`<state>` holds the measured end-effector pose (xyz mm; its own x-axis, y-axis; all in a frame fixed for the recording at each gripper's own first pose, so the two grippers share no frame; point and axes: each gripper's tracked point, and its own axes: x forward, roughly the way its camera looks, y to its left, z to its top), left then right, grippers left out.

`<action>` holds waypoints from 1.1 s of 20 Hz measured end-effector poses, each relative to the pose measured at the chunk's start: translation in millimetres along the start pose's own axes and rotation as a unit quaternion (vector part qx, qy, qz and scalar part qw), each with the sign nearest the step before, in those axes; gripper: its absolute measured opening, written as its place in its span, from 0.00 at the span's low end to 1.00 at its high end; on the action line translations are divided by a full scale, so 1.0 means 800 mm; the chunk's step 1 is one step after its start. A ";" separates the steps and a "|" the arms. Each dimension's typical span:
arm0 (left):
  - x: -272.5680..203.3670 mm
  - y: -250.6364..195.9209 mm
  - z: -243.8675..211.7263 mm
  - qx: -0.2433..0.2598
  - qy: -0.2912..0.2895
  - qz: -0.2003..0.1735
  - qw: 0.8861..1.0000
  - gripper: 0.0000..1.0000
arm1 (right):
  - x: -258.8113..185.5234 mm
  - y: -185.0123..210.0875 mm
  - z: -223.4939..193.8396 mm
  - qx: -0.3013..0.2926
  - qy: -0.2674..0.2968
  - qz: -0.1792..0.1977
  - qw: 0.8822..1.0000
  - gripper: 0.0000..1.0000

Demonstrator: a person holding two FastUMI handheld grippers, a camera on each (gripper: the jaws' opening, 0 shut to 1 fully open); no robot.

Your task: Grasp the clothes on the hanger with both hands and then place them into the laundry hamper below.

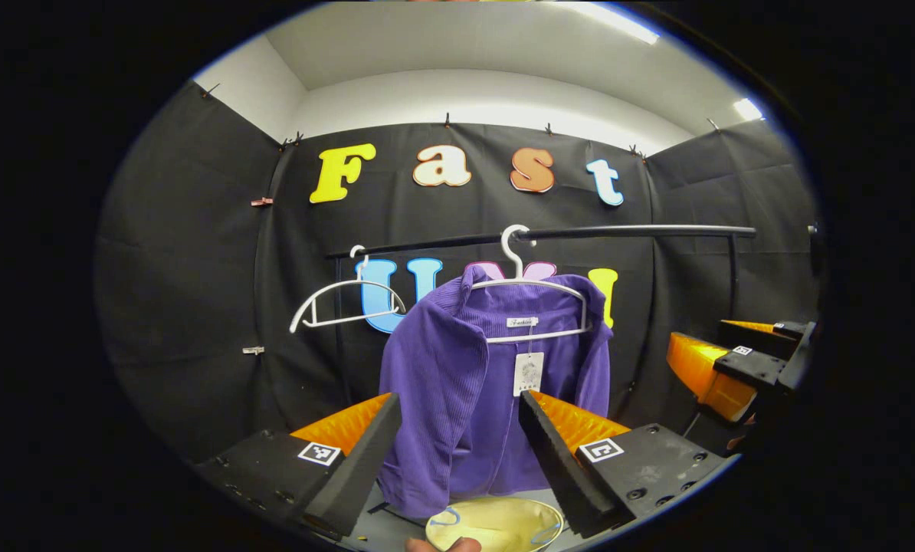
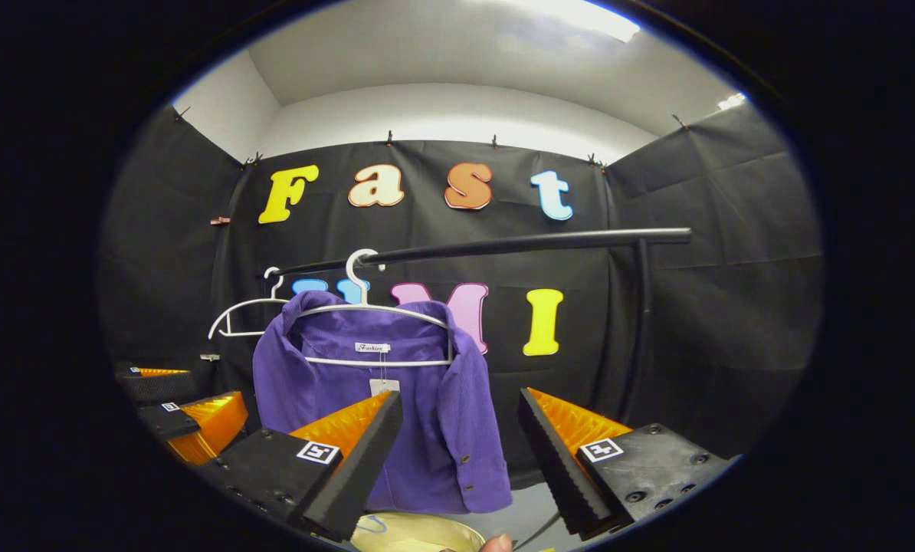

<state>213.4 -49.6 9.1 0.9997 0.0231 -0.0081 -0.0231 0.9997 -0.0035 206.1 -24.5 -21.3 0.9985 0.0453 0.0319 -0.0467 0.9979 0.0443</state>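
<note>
A purple shirt (image 1: 473, 383) is hung on a white hanger (image 1: 538, 295) at frame centre. Below, the yellow hamper (image 1: 496, 525) is seen. Both the left claw (image 1: 457, 460) and right claw (image 2: 457, 460) are held open.

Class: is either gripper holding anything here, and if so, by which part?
Nothing is held. The left gripper and right gripper are both open, short of the purple shirt on its hanger.

Shirt (image 1: 457, 383) on hanger (image 1: 530, 295) on rail (image 1: 549, 234), hamper (image 1: 496, 525) below, spare hanger (image 1: 346, 303) alongside.
</note>
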 end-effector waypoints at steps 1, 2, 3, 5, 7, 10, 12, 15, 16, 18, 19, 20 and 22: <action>0.018 -0.003 -0.001 0.002 0.002 0.004 1.000 0.99 | 0.017 0.003 -0.006 0.001 0.001 0.007 1.000 0.98; 0.035 -0.005 -0.002 0.004 0.003 0.009 1.000 0.97 | 0.033 0.003 -0.011 -0.001 0.002 0.011 1.000 0.98; 0.051 -0.008 -0.002 0.005 0.003 0.013 1.000 0.97 | 0.049 0.005 -0.016 -0.003 0.002 0.016 1.000 0.98; 0.081 -0.009 -0.002 0.004 0.003 0.023 1.000 0.97 | 0.077 0.007 -0.024 -0.006 0.004 0.023 1.000 0.98; 0.109 -0.009 0.001 0.004 0.001 0.034 0.999 0.97 | 0.101 0.009 -0.033 -0.006 0.008 0.030 1.000 0.98; 0.146 -0.002 0.001 0.011 -0.004 0.053 0.999 0.97 | 0.135 0.013 -0.040 -0.006 0.003 0.035 0.999 0.98; 0.167 0.007 0.003 0.015 -0.011 0.069 0.997 0.97 | 0.152 0.010 -0.046 -0.006 0.001 0.037 0.999 0.98; 0.192 0.015 0.000 0.018 -0.015 0.082 0.996 0.97 | 0.176 0.013 -0.054 -0.003 -0.004 0.033 0.999 0.98; 0.197 0.015 -0.003 0.019 -0.014 0.082 0.996 0.99 | 0.184 0.015 -0.056 -0.001 -0.005 0.034 0.999 0.98; 0.203 0.015 -0.003 0.025 -0.015 0.084 0.996 0.97 | 0.196 0.020 -0.068 -0.003 0.002 0.037 0.999 0.95; 0.204 0.020 -0.001 0.029 -0.017 0.090 0.995 0.91 | 0.198 0.022 -0.069 -0.005 0.002 0.043 0.999 0.93; 0.206 0.026 -0.003 0.033 -0.018 0.098 0.995 0.84 | 0.204 0.024 -0.068 -0.003 -0.002 0.046 0.999 0.79; 0.210 0.030 -0.007 0.036 -0.010 0.097 0.995 0.56 | 0.213 0.027 -0.067 -0.001 -0.006 0.053 0.999 0.52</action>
<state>380.5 -22.0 2.3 0.9763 0.2156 0.0191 -0.2164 0.9739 0.0676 376.7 7.3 -68.5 0.9873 0.1509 0.0491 -0.1529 0.9875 0.0382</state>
